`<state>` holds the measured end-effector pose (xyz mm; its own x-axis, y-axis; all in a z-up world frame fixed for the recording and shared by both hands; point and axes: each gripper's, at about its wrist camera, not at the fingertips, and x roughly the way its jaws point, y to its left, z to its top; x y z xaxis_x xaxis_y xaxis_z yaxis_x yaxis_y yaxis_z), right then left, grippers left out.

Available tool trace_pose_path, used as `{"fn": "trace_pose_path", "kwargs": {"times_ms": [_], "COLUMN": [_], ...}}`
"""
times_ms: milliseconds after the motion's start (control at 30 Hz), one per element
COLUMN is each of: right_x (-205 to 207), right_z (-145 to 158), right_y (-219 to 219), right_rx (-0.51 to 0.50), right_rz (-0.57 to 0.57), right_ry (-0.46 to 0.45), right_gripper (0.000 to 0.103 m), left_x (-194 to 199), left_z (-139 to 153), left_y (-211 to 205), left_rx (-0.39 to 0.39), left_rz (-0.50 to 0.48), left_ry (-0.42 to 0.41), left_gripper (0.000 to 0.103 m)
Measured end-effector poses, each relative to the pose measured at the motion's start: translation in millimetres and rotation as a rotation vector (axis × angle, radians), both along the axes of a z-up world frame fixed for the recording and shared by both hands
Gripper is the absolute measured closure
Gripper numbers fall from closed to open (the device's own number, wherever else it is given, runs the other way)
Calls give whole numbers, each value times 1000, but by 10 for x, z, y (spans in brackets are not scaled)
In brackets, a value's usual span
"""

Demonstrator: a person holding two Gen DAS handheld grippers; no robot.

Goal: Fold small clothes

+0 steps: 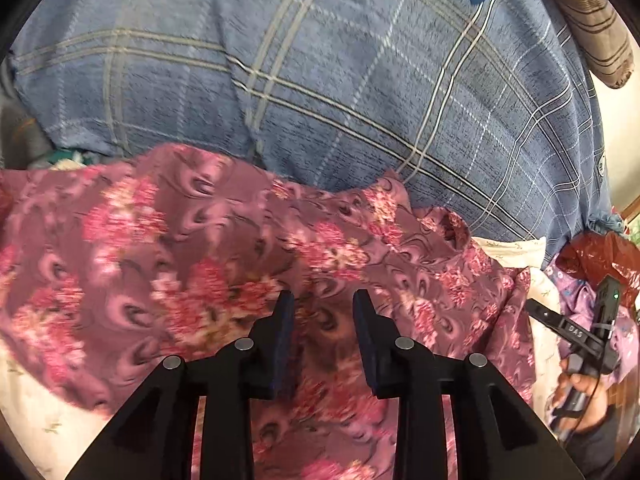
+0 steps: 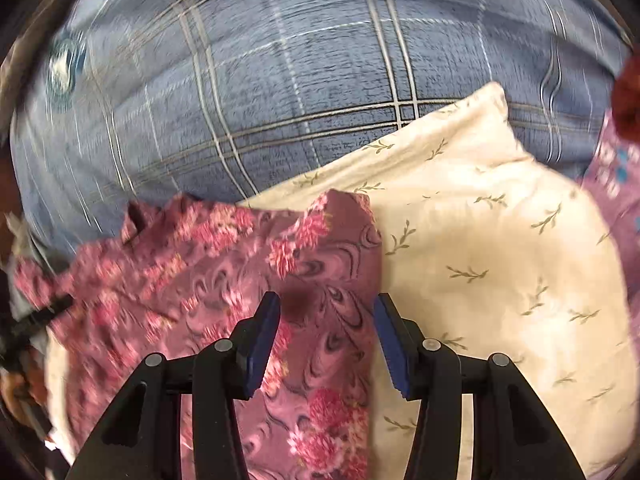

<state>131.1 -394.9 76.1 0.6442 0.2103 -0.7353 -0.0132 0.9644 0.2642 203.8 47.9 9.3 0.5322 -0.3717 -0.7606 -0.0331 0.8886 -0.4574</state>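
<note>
blue plaid blanket [image 1: 320, 72]: biggest thing I'm seeing, fills the top half of both wrist views, pale crossing stripes, round logo patch at the top edge of the left view.
cream pillow [image 2: 500, 248]: right half of the right view, little leaf sprigs on it, lying against the plaid.
pink floral garment [image 1: 200, 248]: rumpled, across the middle and bottom of the left view; in the right view it's lower left, draped over the pillow's left edge.
left gripper [image 1: 323, 300]: bottom centre, fingers apart, nothing pinched, garment right below.
right gripper [image 2: 327, 302]: fingers spread too, holding nothing, hanging over the garment's right edge.
</note>
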Motion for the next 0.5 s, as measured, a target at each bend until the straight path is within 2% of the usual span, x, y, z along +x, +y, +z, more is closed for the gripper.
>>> {"fn": "trace_pose_path", "kwargs": {"times_ms": [100, 200, 233, 267, 300, 367, 500], "right_x": [77, 142, 132, 116, 112, 87, 158], "right_z": [-31, -41, -13, 34, 65, 144, 176], "right_y": [38, 72, 70, 66, 65, 74, 201], "right_rx": [-27, -35, -44, -52, -49, -18, -34], "right_rz": [-5, -25, -40, -57, -66, -69, -47], "right_ry": [4, 0, -14, -37, -51, -61, -44], "right_gripper": [53, 53, 53, 53, 53, 53, 54], "left_x": [182, 264, 273, 278, 278, 246, 143], "left_z": [-167, -252, -257, -262, -259, -232, -121], "left_y": [-138, -204, -227, -257, -303, -366, -270], "left_rx": [26, 30, 41, 58, 88, 119, 92], "left_rz": [-18, -17, -23, -33, -54, -82, -35], "left_ry": [54, 66, 61, 51, 39, -1, -68], "left_gripper": [71, 73, 75, 92, 101, 102, 102]}}
